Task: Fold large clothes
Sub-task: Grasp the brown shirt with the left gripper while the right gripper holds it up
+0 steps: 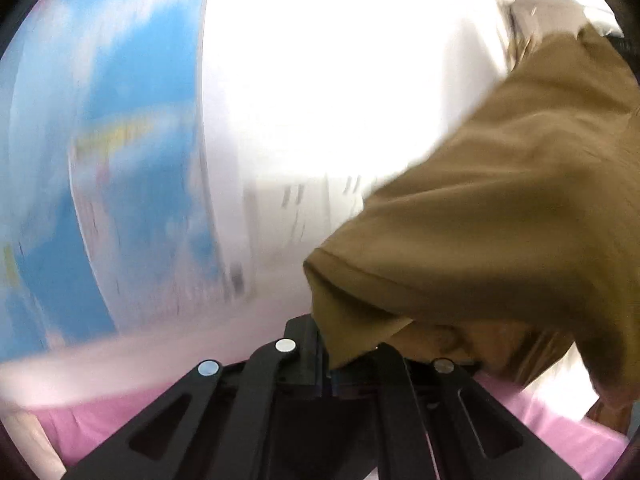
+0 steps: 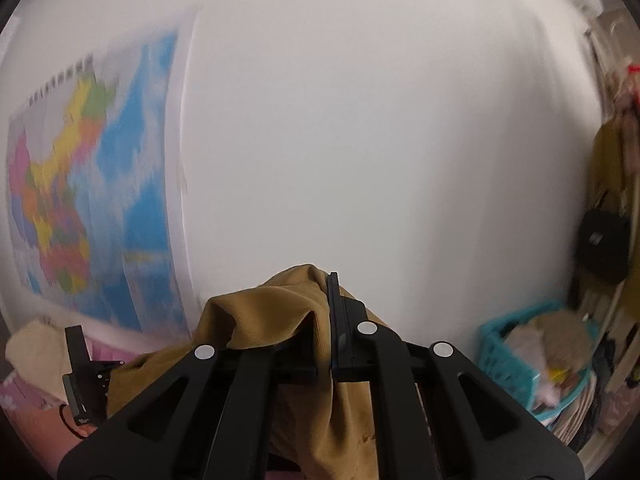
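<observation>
A mustard-brown garment [image 1: 500, 216] hangs lifted in the air in front of a white wall. My left gripper [image 1: 326, 354] is shut on a hem corner of it at the lower middle of the left wrist view; the cloth stretches up to the right. My right gripper [image 2: 326, 320] is shut on another part of the same garment [image 2: 272, 312], which bunches over the fingers and drapes down below. The left gripper [image 2: 82, 376] also shows at the lower left of the right wrist view, beside the cloth. The left wrist view is blurred by motion.
A coloured wall map [image 2: 80, 184] hangs on the white wall [image 2: 360, 140] to the left. A pink bed surface [image 1: 100, 420] lies below. A turquoise basket [image 2: 516, 364] full of clothes stands at the right, with hanging clothes and a black bag [image 2: 604, 240] above it.
</observation>
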Demonstrator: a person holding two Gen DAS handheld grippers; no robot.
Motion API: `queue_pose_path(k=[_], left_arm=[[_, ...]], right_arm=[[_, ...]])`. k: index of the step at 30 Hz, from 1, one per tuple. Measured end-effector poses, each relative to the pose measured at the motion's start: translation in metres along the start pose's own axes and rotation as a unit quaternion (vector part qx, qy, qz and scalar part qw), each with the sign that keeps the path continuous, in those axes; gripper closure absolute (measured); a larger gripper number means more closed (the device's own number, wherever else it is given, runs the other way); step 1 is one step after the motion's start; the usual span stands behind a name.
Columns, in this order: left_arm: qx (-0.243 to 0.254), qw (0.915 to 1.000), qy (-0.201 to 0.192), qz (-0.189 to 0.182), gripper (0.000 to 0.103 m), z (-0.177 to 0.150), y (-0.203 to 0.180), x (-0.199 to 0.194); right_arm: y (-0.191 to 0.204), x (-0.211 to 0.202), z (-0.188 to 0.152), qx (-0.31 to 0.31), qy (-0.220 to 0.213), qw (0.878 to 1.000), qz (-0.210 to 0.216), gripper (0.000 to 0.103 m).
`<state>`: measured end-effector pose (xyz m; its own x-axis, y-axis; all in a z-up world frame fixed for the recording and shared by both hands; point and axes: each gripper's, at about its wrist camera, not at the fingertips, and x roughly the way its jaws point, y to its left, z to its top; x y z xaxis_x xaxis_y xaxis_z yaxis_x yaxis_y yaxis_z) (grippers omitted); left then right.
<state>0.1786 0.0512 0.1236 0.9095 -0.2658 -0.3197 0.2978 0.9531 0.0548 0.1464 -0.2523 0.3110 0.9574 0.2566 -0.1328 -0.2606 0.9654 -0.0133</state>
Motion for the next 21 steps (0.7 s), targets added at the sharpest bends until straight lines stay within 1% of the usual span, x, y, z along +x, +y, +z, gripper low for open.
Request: queue_pose_path(k=[1, 2, 4, 5, 6, 7, 9, 10, 11, 12, 14, 16, 17, 19, 21], left_arm=[[0.004, 0.9999, -0.011, 0.001, 0.100, 0.012, -0.002, -0.009], [0.015, 0.9995, -0.027, 0.010, 0.100, 0.025, -0.007, -0.019], [0.027, 0.9976, -0.061, 0.018, 0.100, 0.049, -0.013, -0.043], [0.026, 0.9958, -0.086, 0.017, 0.100, 0.066, -0.014, -0.058], [0.023, 0.9943, -0.103, 0.016, 0.100, 0.081, -0.023, -0.067], [0.020, 0.9927, -0.118, 0.017, 0.100, 0.091, -0.030, -0.083], [0.021, 0.9875, -0.153, 0.030, 0.100, 0.119, -0.038, -0.115], [0.025, 0.9839, -0.172, 0.041, 0.100, 0.130, -0.036, -0.138], [0.027, 0.9814, -0.184, 0.048, 0.100, 0.139, -0.032, -0.148], [0.032, 0.9775, -0.200, 0.060, 0.100, 0.147, -0.031, -0.169], [0.033, 0.9715, -0.223, 0.074, 0.100, 0.149, -0.029, -0.219], [0.033, 0.9660, -0.239, 0.093, 0.100, 0.154, -0.024, -0.264], [0.033, 0.9642, -0.244, 0.098, 0.100, 0.155, -0.031, -0.283], [0.040, 0.9600, -0.246, 0.128, 0.100, 0.156, -0.034, -0.326], [0.054, 0.9571, -0.239, 0.155, 0.100, 0.148, -0.036, -0.358]], right_arm=[[0.001, -0.018, 0.011, -0.006, -0.019, 1.000, -0.006, 0.099], [0.002, -0.037, 0.022, -0.011, -0.039, 0.999, -0.013, 0.099], [0.003, -0.070, 0.039, -0.010, -0.071, 0.997, -0.013, 0.099], [0.003, -0.086, 0.047, -0.010, -0.086, 0.996, -0.012, 0.099], [0.003, -0.101, 0.055, -0.013, -0.099, 0.995, -0.013, 0.099], [0.004, -0.118, 0.063, -0.014, -0.112, 0.994, -0.013, 0.099], [0.007, -0.143, 0.075, -0.018, -0.126, 0.992, -0.012, 0.099], [0.010, -0.156, 0.080, -0.020, -0.133, 0.991, -0.008, 0.099], [0.013, -0.169, 0.084, -0.022, -0.138, 0.990, -0.004, 0.099], [0.015, -0.178, 0.087, -0.025, -0.141, 0.990, 0.002, 0.099], [0.022, -0.198, 0.089, -0.028, -0.150, 0.988, 0.019, 0.099], [0.028, -0.215, 0.089, -0.023, -0.155, 0.986, 0.048, 0.099], [0.033, -0.223, 0.089, -0.022, -0.157, 0.985, 0.063, 0.099], [0.043, -0.233, 0.084, -0.018, -0.152, 0.984, 0.093, 0.099], [0.053, -0.242, 0.077, -0.019, -0.143, 0.982, 0.119, 0.099]])
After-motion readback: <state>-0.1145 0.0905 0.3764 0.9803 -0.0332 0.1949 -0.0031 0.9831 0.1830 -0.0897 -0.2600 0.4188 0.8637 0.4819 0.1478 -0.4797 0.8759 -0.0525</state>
